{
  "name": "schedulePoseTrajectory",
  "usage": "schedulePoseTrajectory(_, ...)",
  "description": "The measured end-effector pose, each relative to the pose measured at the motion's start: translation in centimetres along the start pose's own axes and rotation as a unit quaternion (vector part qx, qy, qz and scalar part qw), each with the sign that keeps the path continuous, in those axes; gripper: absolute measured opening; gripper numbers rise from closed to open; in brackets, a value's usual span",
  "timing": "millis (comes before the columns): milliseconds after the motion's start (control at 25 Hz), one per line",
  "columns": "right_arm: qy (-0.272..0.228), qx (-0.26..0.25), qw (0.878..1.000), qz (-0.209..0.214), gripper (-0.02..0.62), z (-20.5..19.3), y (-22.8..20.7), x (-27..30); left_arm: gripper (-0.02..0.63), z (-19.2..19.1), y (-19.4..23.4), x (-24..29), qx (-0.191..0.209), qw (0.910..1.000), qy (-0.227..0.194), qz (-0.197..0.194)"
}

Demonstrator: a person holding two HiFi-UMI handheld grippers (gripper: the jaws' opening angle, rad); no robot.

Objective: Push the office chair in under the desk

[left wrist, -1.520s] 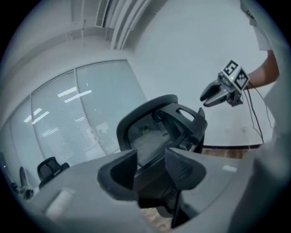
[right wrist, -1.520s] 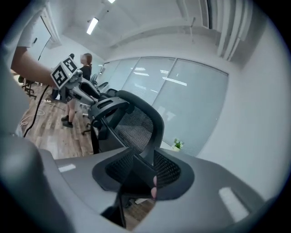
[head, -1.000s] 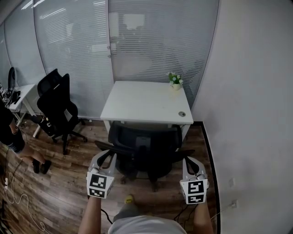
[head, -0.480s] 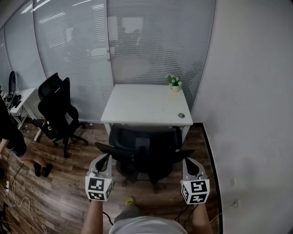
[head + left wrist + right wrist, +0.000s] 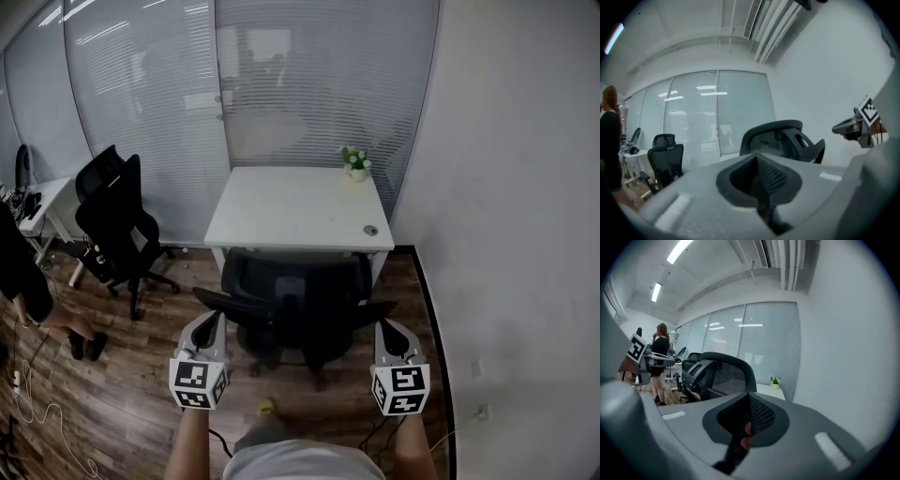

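Left tool (image 5: 210, 323) clenched empty, right tool (image 5: 387, 330) clenched empty too, black office chair (image 5: 298, 302) between and just beyond them, backrest toward the person, standing at near edge of white worktop (image 5: 295, 208), small potted plant (image 5: 355, 166) on far right corner.

Ahead of you a glass partition (image 5: 319, 84) spans the room, with horizontal blinds drawn across it and ceiling lights reflected in the panes. A plain pale wall (image 5: 525, 187) closes in your right side. The floor (image 5: 122, 375) is dark wood plank. Off to your left, near the partition, a spare black chair (image 5: 114, 220) stands beside a white side table (image 5: 47, 199). Overhead, strip lights (image 5: 677, 251) glow, and what may be pipes (image 5: 771, 33) run along the ceiling.
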State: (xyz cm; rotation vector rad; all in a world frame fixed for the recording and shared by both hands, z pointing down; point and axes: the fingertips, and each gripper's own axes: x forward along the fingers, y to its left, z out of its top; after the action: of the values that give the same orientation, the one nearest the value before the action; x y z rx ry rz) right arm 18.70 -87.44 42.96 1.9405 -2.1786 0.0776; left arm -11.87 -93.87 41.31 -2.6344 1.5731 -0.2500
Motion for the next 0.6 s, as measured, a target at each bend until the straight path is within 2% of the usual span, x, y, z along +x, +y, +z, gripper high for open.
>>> schedulePoseTrajectory(600, -0.003, -0.006, 1.0, -0.002, 0.002, 0.45, -0.15, 0.37, -0.003, 0.37, 0.26, 0.15, -0.003, 1.0, -0.004, 0.0)
